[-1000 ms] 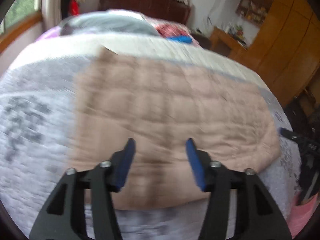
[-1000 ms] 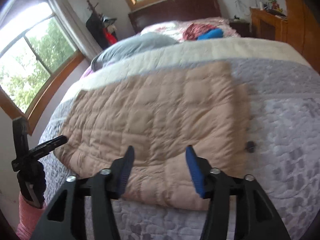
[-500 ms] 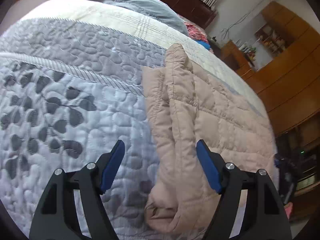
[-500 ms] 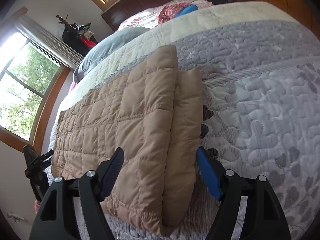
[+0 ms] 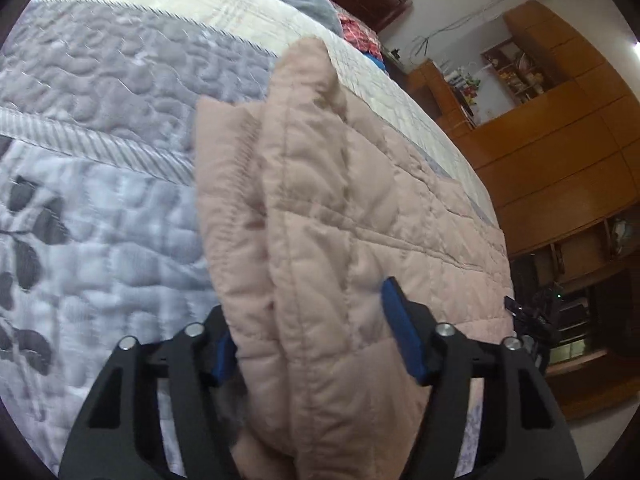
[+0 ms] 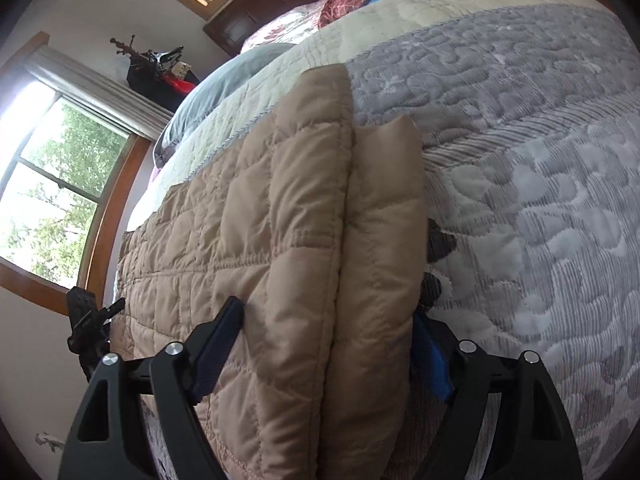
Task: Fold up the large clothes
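Note:
A tan quilted puffer garment (image 5: 340,208) lies folded flat on the bed. My left gripper (image 5: 308,336) is open, its blue-padded jaws straddling the thick left edge of the garment near the bed's front. In the right wrist view the same garment (image 6: 280,240) shows with its doubled right edge. My right gripper (image 6: 332,344) is open around that edge, one finger on top and the other partly hidden beside it. The opposite gripper shows small at the far side in each view (image 5: 532,312) (image 6: 88,320).
The bed has a grey and white quilted cover (image 5: 100,168) with leaf print. A grey pillow (image 6: 224,84) and red and blue clothes (image 6: 352,4) lie near the dark headboard. Wooden cabinets (image 5: 560,152) stand on one side, a window (image 6: 52,192) on the other.
Both grippers have swung out to opposite ends of the garment and dropped low. Their open jaws now straddle its thick edges, where before they hovered above its middle.

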Available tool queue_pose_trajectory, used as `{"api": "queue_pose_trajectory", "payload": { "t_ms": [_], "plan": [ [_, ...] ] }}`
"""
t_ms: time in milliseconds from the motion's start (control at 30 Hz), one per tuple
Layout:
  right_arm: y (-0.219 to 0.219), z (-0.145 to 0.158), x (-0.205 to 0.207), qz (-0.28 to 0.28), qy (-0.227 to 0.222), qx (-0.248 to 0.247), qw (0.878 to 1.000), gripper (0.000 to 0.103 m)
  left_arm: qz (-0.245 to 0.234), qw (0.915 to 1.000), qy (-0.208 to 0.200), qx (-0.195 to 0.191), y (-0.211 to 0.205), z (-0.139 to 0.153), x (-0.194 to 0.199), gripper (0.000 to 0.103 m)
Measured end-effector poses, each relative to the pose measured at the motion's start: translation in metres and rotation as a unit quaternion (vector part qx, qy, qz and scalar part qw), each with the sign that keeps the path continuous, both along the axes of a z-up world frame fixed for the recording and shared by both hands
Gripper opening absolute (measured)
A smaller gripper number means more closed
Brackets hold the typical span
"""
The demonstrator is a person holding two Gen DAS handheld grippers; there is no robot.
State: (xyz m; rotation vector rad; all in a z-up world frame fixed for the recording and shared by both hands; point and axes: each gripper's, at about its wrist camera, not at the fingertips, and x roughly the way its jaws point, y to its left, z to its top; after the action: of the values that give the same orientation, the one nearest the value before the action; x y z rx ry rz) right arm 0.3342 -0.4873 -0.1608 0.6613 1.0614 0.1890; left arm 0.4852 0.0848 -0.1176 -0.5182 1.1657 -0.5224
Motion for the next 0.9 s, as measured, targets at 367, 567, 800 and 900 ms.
{"api": "queue_pose_trajectory", "payload": {
  "t_ms": [367,567,800,900],
  "plan": [
    [0.026,0.041,-0.015,0.034,-0.051,-0.013,0.998,0.016,0.046,0.9975,-0.047,0.027,-0.032,0.031,-0.028,0.013],
    [0.041,0.091,-0.045,0.062,-0.096,-0.026,0.993,0.015,0.043,0.995,-0.089,0.014,-0.032,0.076,-0.068,0.012],
    [0.08,0.13,-0.098,0.105,-0.122,-0.05,0.986,0.015,0.035,0.9908,-0.129,0.021,-0.003,0.112,-0.14,0.012],
    [0.096,0.133,-0.121,0.121,-0.128,-0.049,0.983,0.015,0.035,0.9894,-0.139,0.023,0.014,0.12,-0.17,0.012]
  ]
}}
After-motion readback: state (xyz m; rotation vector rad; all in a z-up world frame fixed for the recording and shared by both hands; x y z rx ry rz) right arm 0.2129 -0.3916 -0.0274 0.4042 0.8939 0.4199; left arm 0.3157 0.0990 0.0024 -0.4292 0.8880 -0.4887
